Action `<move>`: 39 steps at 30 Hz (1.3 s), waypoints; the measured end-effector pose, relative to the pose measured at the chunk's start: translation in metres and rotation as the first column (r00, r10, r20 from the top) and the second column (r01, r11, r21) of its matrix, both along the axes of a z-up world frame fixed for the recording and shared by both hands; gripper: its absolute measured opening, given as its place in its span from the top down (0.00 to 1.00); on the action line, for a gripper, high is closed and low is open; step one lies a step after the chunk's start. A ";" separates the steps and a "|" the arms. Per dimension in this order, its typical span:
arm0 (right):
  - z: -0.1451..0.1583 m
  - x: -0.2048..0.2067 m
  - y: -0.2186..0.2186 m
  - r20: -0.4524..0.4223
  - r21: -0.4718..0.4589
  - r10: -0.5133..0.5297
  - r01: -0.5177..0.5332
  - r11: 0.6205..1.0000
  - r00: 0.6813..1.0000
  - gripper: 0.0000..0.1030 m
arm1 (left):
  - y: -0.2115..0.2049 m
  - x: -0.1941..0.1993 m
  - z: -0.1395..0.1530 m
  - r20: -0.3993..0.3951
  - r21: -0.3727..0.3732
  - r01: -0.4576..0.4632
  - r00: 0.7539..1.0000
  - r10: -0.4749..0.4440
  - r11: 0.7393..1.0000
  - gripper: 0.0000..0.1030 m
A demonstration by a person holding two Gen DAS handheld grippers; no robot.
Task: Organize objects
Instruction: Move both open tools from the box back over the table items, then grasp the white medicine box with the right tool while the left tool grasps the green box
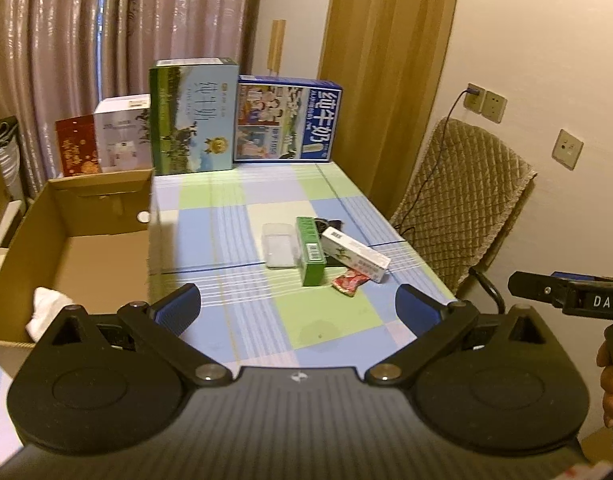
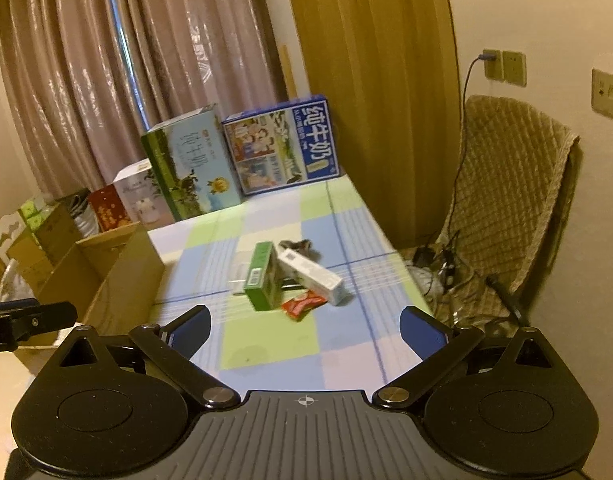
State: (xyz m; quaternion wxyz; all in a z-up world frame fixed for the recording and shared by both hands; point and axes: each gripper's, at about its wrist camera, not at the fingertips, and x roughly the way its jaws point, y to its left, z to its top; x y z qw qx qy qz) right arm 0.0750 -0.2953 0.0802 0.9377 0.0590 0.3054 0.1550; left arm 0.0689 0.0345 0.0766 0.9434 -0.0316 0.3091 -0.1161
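Both my grippers, left [image 1: 298, 308] and right [image 2: 305, 330], fingers spread, holding nothing. Cardboard box [image 1: 86, 248] beside table [image 1: 226, 240] holds white cloth [image 1: 48, 312]. Left to sort, clustered mid-table: green box [image 2: 261, 276], white box [image 2: 314, 276], red packet [image 2: 302, 304], clear case [image 1: 280, 246]. Mostly undone, I judge.

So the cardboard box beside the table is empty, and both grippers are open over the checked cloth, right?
Not quite: the cardboard box isn't empty. The left wrist view shows a white cloth in it. Both grippers, left and right, are indeed open.
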 end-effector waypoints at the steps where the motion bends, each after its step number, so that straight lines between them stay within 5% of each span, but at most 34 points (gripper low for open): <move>1: 0.001 0.000 -0.001 0.004 -0.004 -0.005 0.005 1.000 1.000 0.04 | -0.001 0.001 -0.001 0.002 -0.004 0.004 1.000 -0.004 1.000 0.01; 11: 0.000 0.022 0.005 0.029 -0.054 -0.002 0.004 0.999 1.000 0.04 | -0.005 0.029 -0.012 0.003 -0.011 0.019 1.000 -0.019 1.000 0.01; 22: -0.051 0.102 0.017 0.015 -0.171 0.088 -0.084 0.982 0.996 0.05 | -0.033 0.087 -0.051 -0.014 0.034 0.046 0.999 -0.046 0.998 0.01; 29: -0.096 0.152 0.028 -0.015 -0.241 0.151 -0.150 0.959 0.988 0.26 | -0.062 0.135 -0.093 -0.018 0.074 0.075 0.997 -0.074 0.994 0.02; 39: -0.150 0.213 0.041 -0.041 -0.256 0.198 -0.202 0.945 0.979 0.39 | -0.077 0.197 -0.153 -0.057 0.082 0.109 0.993 -0.104 0.991 0.22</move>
